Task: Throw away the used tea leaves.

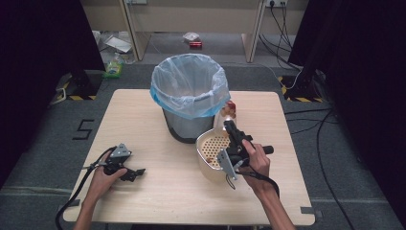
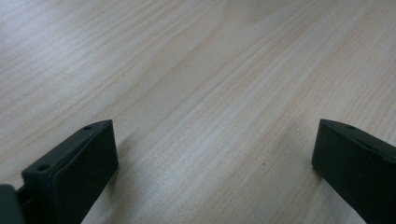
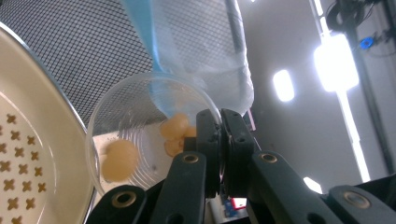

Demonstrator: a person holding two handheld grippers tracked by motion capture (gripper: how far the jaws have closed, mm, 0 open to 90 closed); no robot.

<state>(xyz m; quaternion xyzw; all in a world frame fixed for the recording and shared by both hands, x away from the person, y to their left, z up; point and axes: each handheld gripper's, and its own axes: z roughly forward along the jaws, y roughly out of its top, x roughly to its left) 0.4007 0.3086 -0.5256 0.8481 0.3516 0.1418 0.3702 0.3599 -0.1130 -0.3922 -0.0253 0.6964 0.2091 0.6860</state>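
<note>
Right gripper clenched on the rim of a clear plastic cup — tilted, beside the cream perforated colander; left gripper released — jaws wide over the pale wooden table.

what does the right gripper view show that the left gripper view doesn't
Right gripper view: the right gripper, jaws shut on the rim of a clear cup holding pale round pieces, next to a cream perforated bowl and the lined mesh bin. Left gripper view: the left gripper, jaws open over bare wooden table. Shared: each looks along its own black jaws.
</note>
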